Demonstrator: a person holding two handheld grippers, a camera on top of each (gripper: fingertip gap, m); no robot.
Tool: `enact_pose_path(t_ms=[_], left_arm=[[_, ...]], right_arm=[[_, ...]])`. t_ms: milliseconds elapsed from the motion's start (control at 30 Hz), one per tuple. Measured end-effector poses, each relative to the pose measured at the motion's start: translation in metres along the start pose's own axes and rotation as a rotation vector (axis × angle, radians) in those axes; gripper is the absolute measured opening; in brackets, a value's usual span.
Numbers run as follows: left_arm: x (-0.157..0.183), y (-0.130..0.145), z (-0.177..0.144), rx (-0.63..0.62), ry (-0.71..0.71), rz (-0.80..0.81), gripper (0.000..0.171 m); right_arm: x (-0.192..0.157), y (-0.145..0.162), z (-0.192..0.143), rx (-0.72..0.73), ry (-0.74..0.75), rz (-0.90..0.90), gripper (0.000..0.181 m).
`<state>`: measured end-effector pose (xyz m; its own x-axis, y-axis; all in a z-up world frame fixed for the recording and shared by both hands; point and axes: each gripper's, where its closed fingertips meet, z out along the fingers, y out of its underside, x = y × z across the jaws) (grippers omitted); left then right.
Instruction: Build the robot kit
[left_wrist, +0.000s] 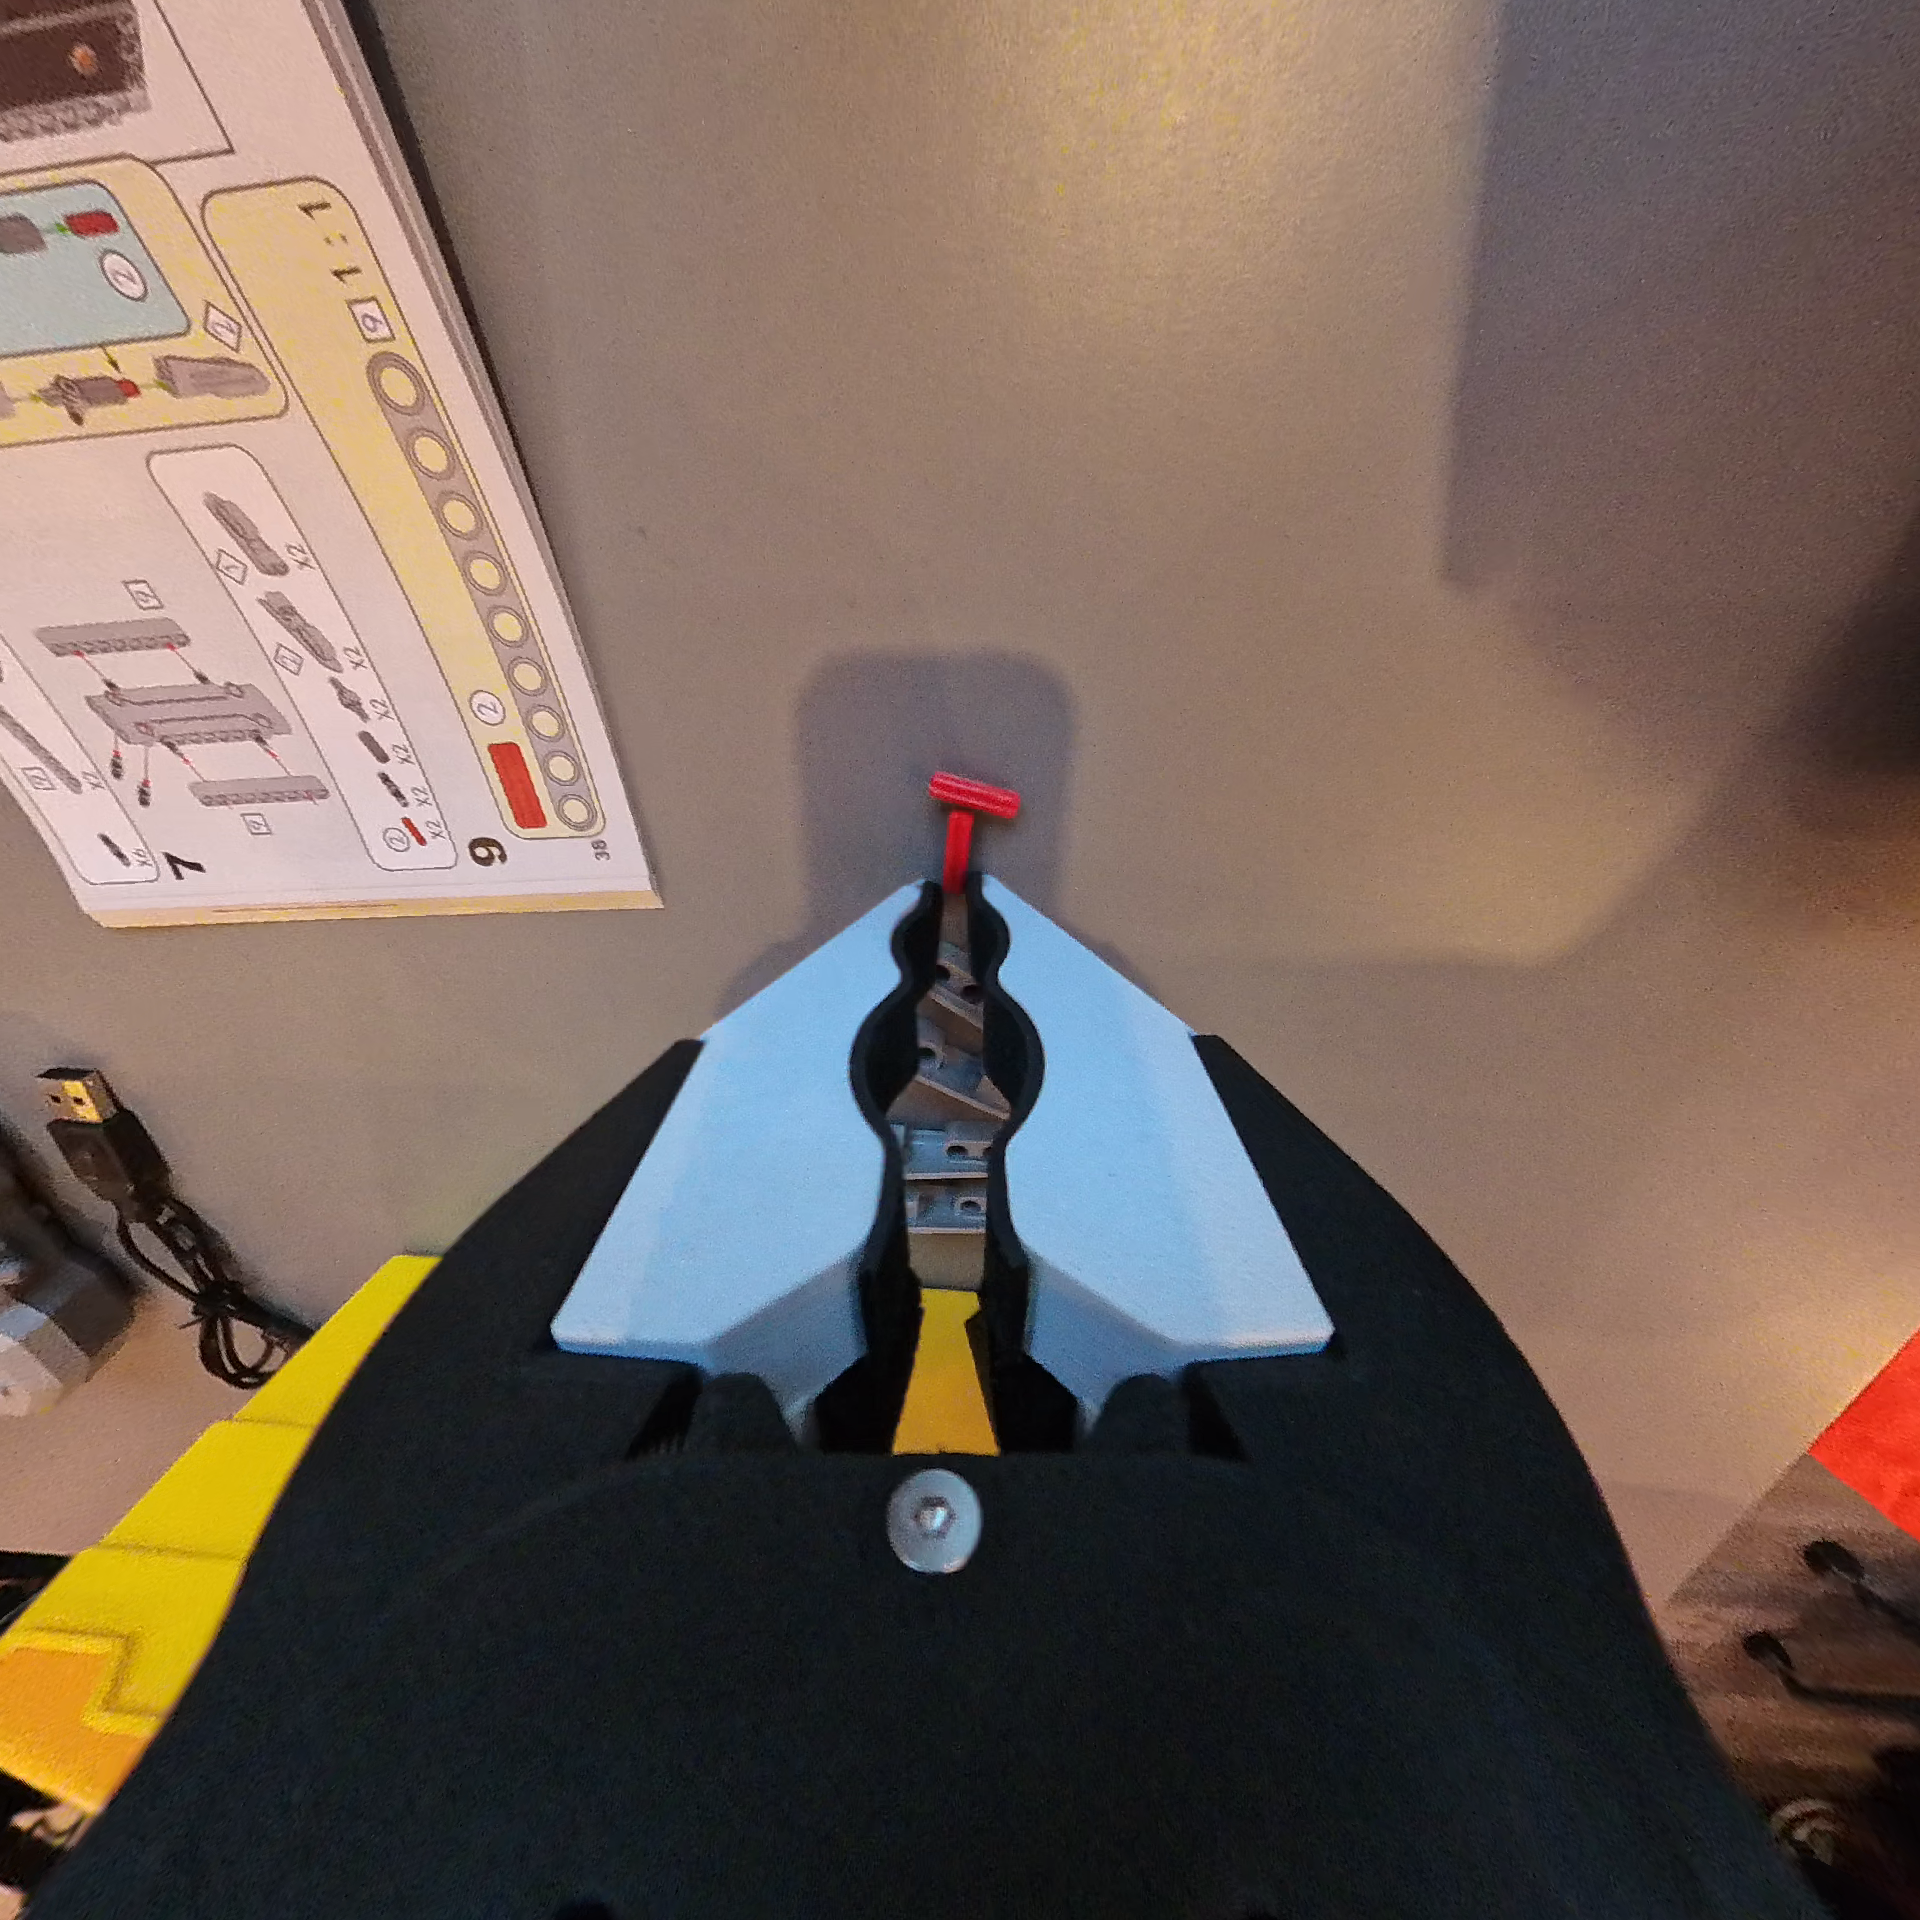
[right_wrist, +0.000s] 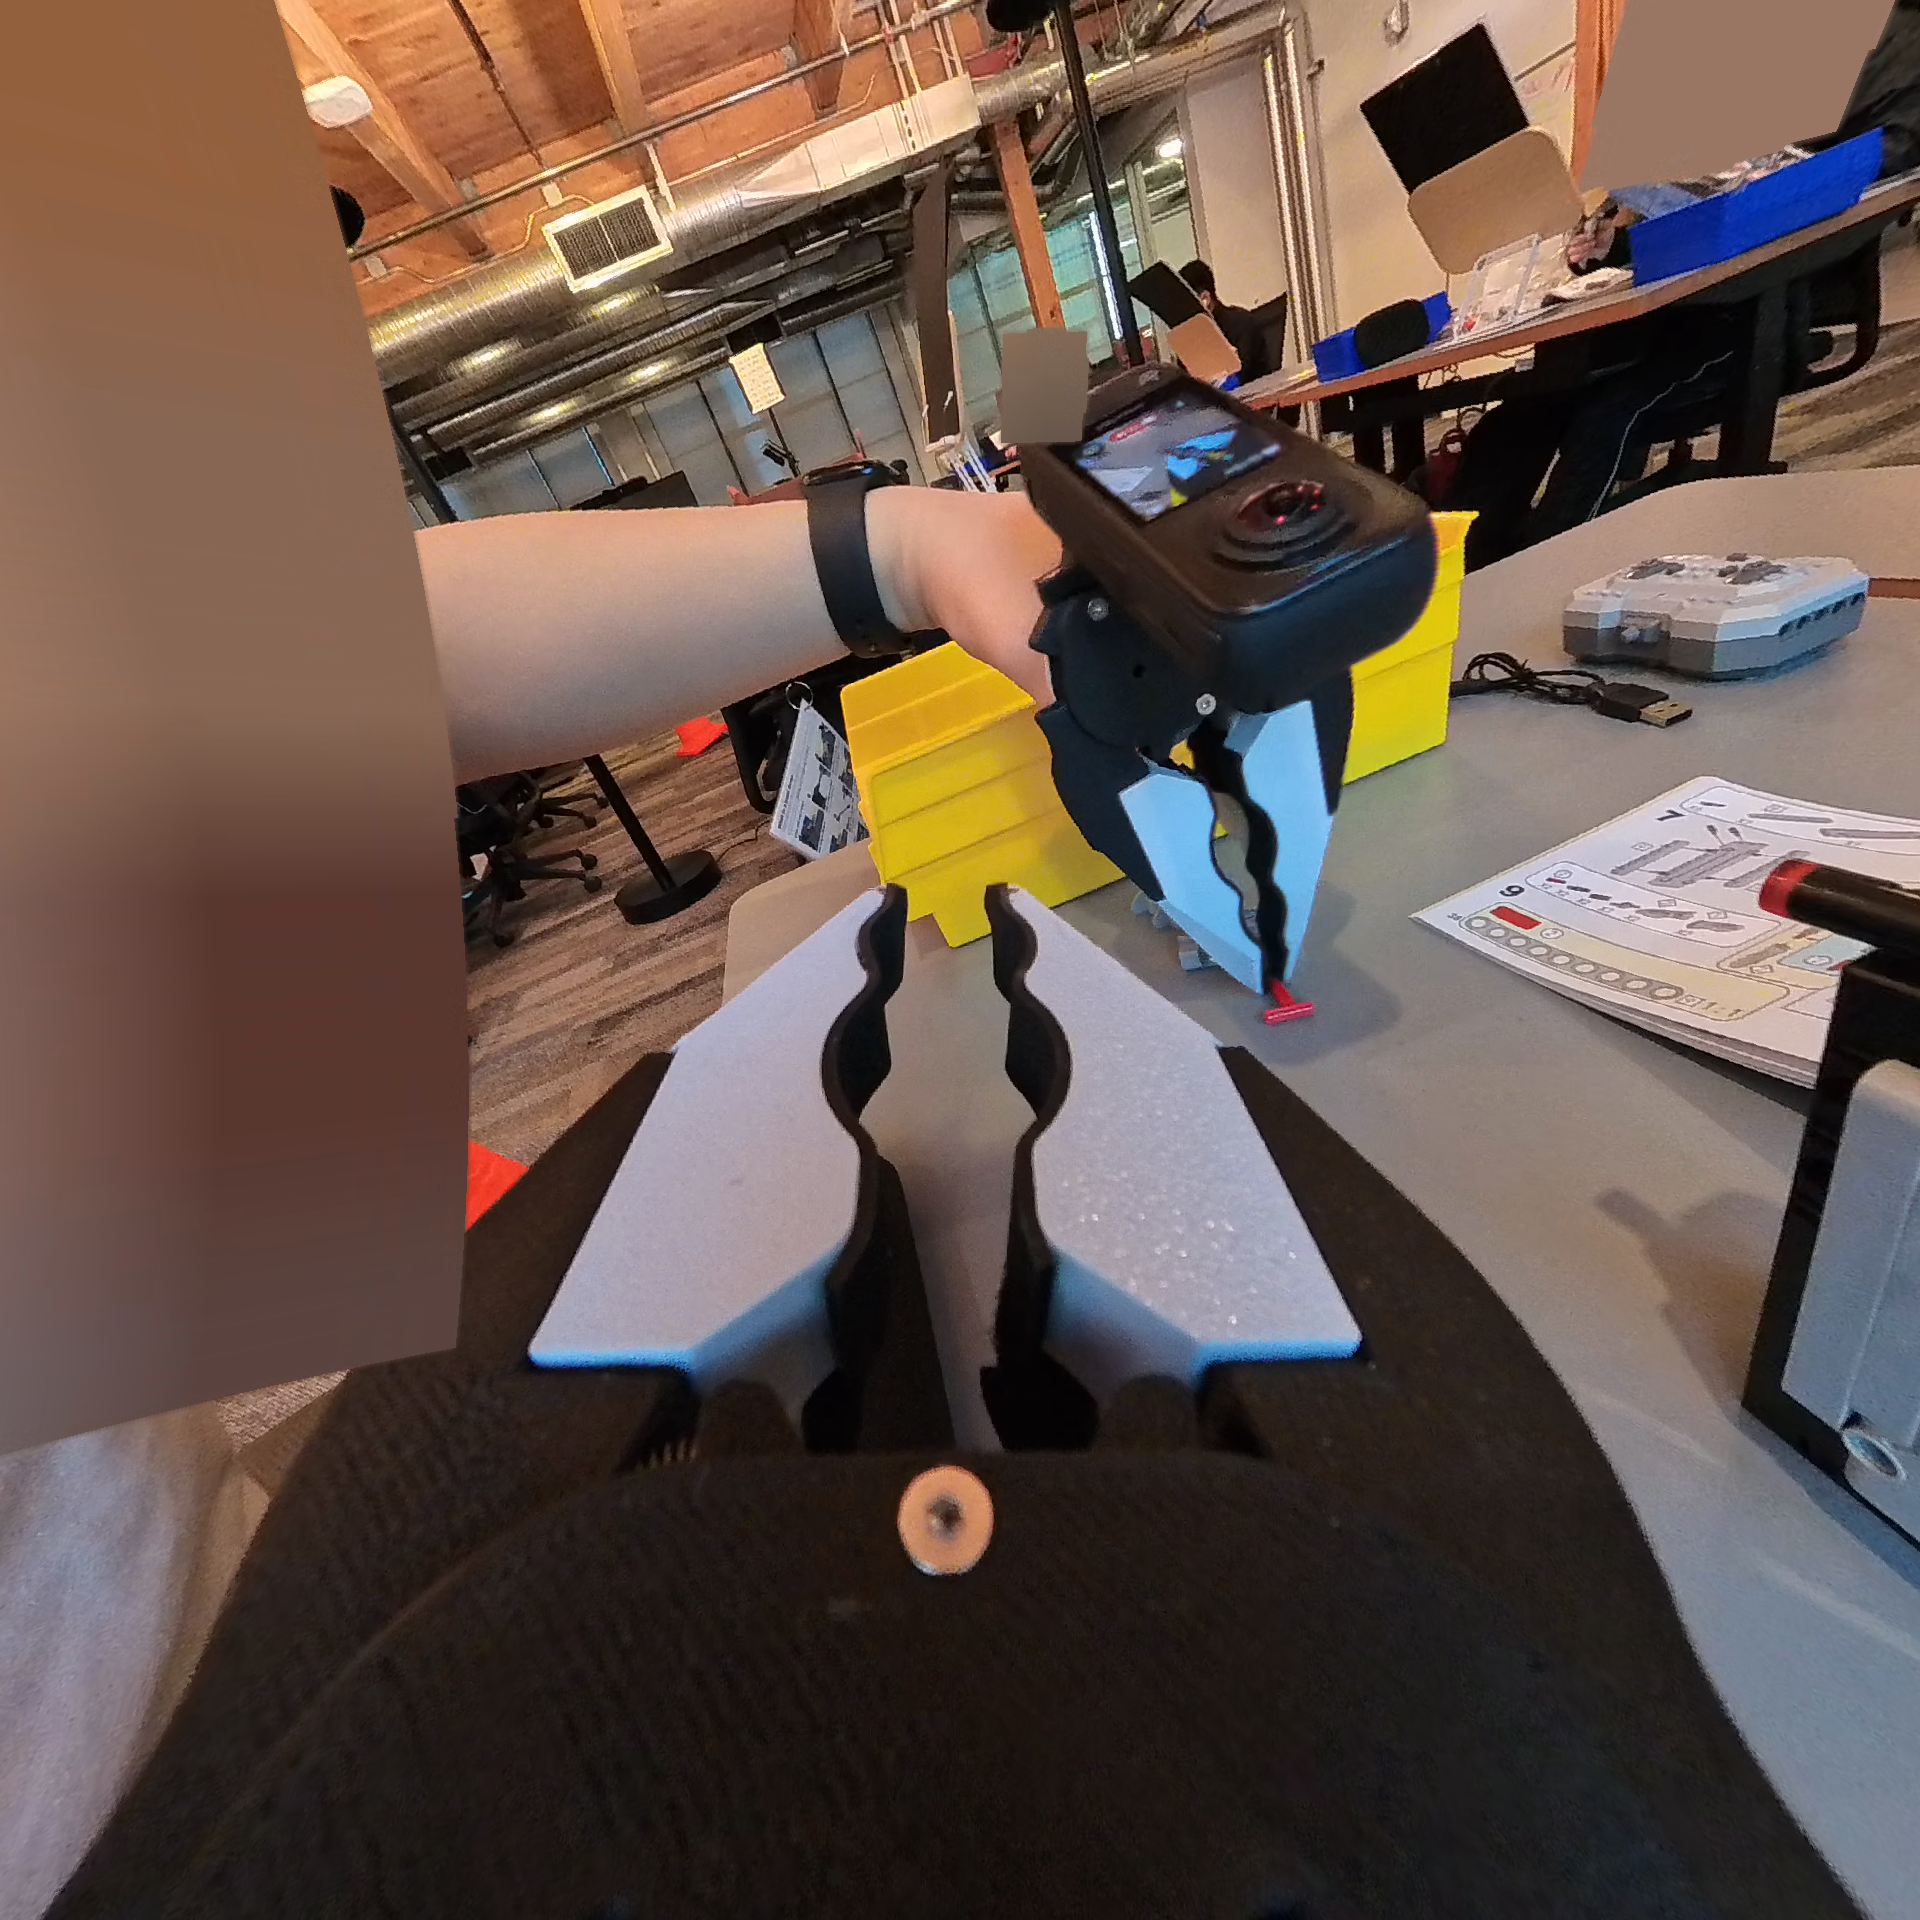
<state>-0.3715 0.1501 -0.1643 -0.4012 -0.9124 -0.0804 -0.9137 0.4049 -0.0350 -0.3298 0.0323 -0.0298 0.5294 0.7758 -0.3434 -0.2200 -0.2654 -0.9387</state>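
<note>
Left tongs (left_wrist: 951, 883) pinch a red T-shaped pin (left_wrist: 966, 821) above the grey counter (left_wrist: 1247, 416); right tongs (right_wrist: 945, 914) hover parted, empty.

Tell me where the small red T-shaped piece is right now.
The red T-shaped piece is pinched at the tip of the left tongs, just over the grey table, right of the instruction booklet in the left wrist view.
</note>
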Motion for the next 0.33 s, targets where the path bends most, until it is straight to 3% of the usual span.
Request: enact_pose_path(t_ms=[333], left_arm=[[0.005,-0.0039,-0.0019,0.013,0.051,-0.036,0.004]], right_arm=[[-0.0017,0.0029,0.0018,-0.013,-0.011,0.007,0.015]])
